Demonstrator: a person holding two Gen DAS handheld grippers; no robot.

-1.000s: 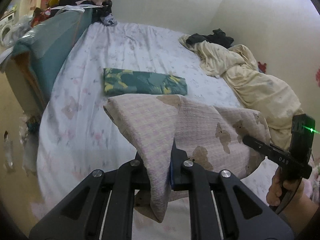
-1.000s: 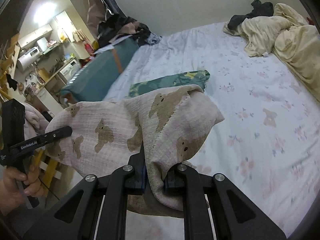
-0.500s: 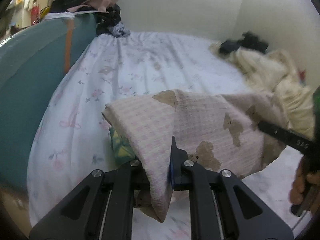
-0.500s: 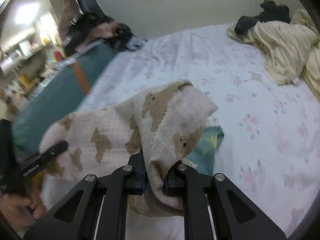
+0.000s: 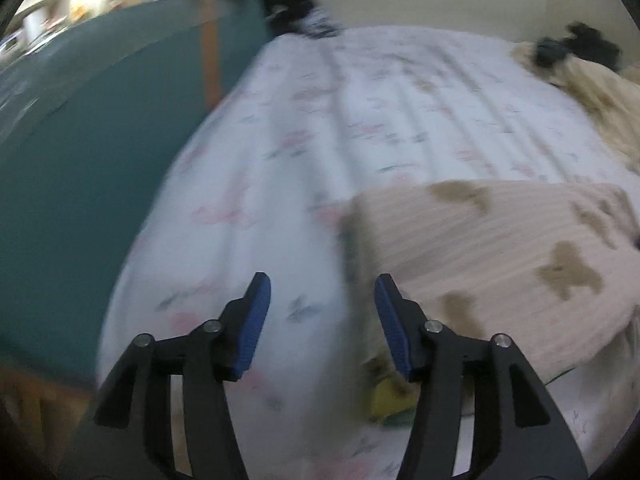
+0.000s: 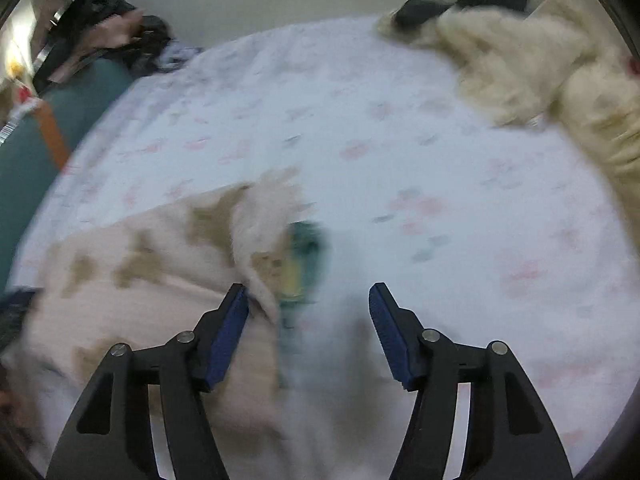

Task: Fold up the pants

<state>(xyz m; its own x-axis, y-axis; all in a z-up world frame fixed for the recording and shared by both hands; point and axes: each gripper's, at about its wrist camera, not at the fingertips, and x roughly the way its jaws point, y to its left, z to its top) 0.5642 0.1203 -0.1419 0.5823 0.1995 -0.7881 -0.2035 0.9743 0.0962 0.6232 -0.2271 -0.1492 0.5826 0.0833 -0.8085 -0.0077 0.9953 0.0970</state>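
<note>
The folded pink pants with brown bear prints lie on the bed, on top of a folded green and yellow garment that peeks out beneath them. My left gripper is open and empty, just left of the pants' left edge. My right gripper is open and empty, its left finger at the right edge of the pants. Both views are blurred by motion.
The bed has a white floral sheet. A teal bag or cushion stands along the left side. A crumpled cream blanket with dark clothes lies at the far right. A wall is behind the bed.
Both grippers have opened and let go of the pink pants, which now lie on the green garment. Both grippers moved forward and down over the bed.
</note>
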